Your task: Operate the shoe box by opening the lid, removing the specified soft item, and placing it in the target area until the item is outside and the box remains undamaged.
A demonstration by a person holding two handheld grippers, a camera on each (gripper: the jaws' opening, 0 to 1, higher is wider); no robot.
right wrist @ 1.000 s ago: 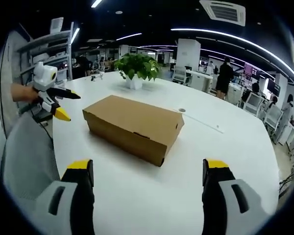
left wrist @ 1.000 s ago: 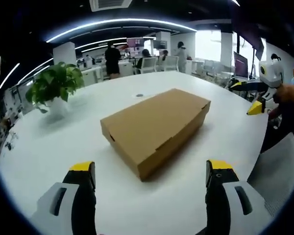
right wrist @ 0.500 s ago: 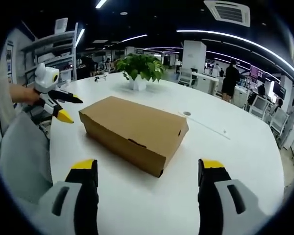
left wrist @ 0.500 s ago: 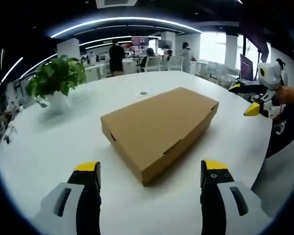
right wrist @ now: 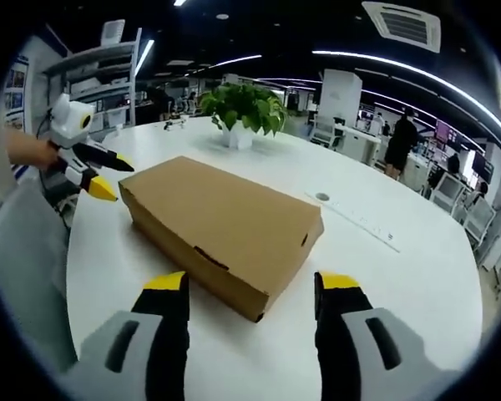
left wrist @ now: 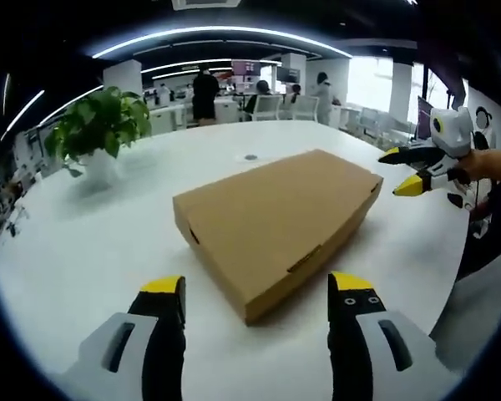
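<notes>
Lying closed on the round white table (left wrist: 83,242), the plain brown cardboard shoe box (left wrist: 275,221) runs its long axis from the near left toward the far right in the left gripper view, one short end and a corner turned toward the camera. Its lid is flat, matte and unmarked, with a small tab slot on the near long side. The left gripper (left wrist: 256,294) hovers just short of that side, its yellow-tipped grey jaws spread apart and empty. At the far right the right gripper (left wrist: 411,171) is held by a hand, jaws parted. A leafy green potted plant (left wrist: 100,129) stands far left.

In the right gripper view the shoe box (right wrist: 221,225) stretches from far left to near right, its corner between the parted jaws of the right gripper (right wrist: 249,291). The left gripper (right wrist: 96,174) sits at the left, near the box's far end.
</notes>
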